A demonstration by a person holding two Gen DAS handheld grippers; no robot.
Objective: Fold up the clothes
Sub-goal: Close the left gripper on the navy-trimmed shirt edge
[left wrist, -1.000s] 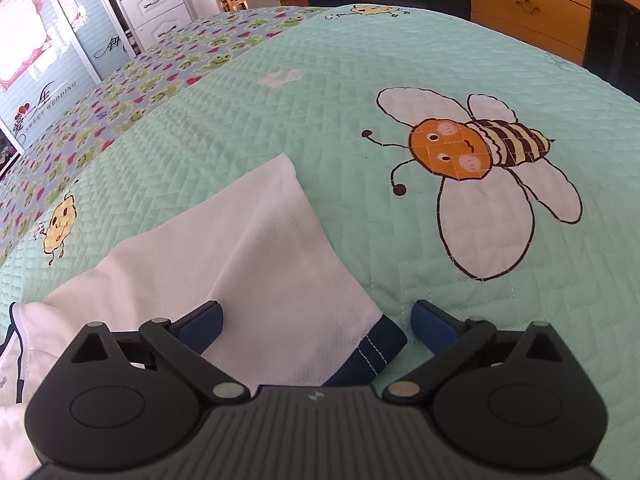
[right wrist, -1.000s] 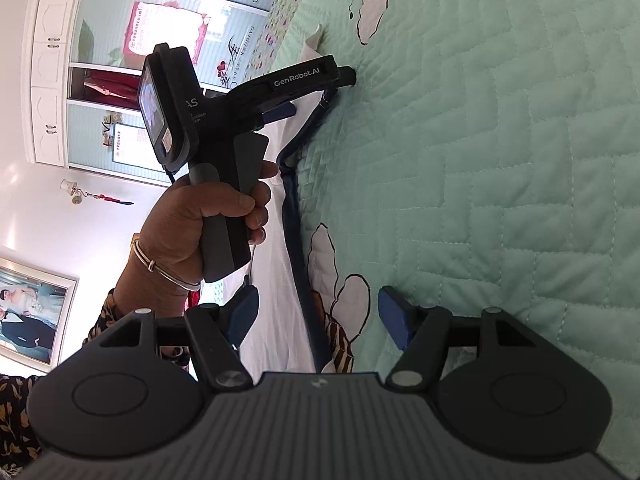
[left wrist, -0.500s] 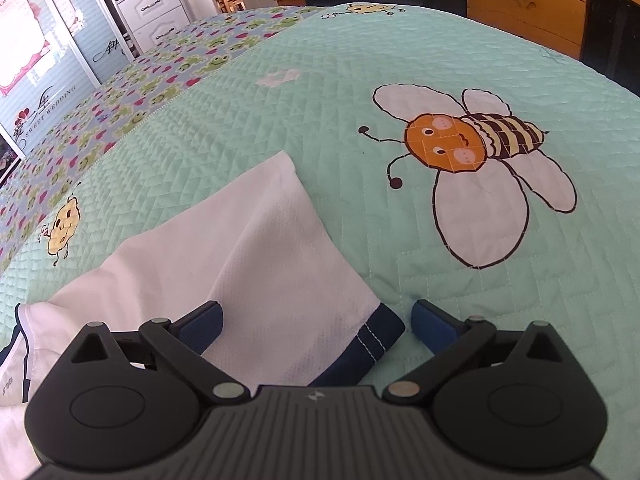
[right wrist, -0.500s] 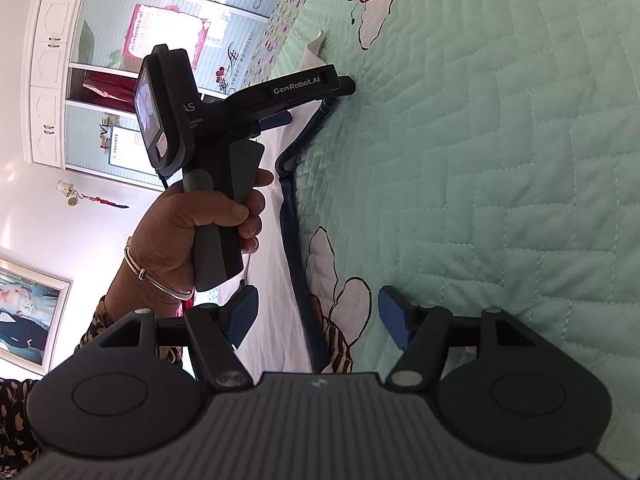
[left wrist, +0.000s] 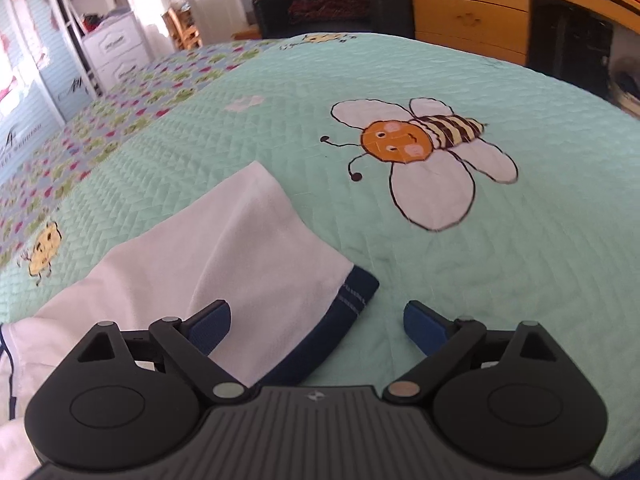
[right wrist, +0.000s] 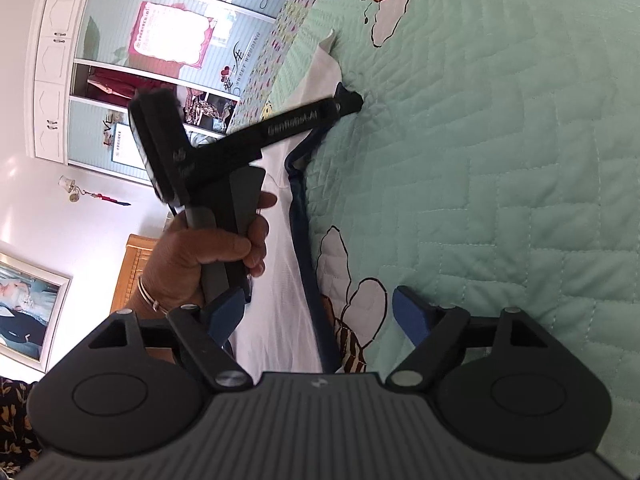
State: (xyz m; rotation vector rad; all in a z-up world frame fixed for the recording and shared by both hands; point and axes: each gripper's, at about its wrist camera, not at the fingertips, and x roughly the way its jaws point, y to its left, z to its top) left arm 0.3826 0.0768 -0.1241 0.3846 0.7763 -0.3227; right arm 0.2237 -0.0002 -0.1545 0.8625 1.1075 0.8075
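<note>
A white shirt point(left wrist: 240, 240) lies spread on the mint quilt point(left wrist: 520, 280). Its sleeve ends in a navy cuff point(left wrist: 352, 296). My left gripper point(left wrist: 318, 320) hovers low over that cuff, which lies between the jaws. The jaws are closing and the pads stand apart from the cloth. In the right wrist view the shirt point(right wrist: 276, 300) shows its navy hem point(right wrist: 300, 216) running toward me. My right gripper point(right wrist: 318, 310) straddles the hem with its jaws opening, pads off the fabric. A hand point(right wrist: 200, 256) holds the left gripper point(right wrist: 350, 100) farther up the shirt's edge.
A large bee print point(left wrist: 420, 152) lies ahead of the sleeve on the quilt. Beyond the bed stand wooden drawers point(left wrist: 472, 12), a dark armchair point(left wrist: 320, 12) with clothes piled on it, and a white drawer unit point(left wrist: 116, 56). A wardrobe point(right wrist: 160, 60) lines the wall.
The left gripper shifted along the bed, so the cuff now sits further out between its jaws, which have narrowed slightly. The right jaws have widened; the right gripper stayed put.
</note>
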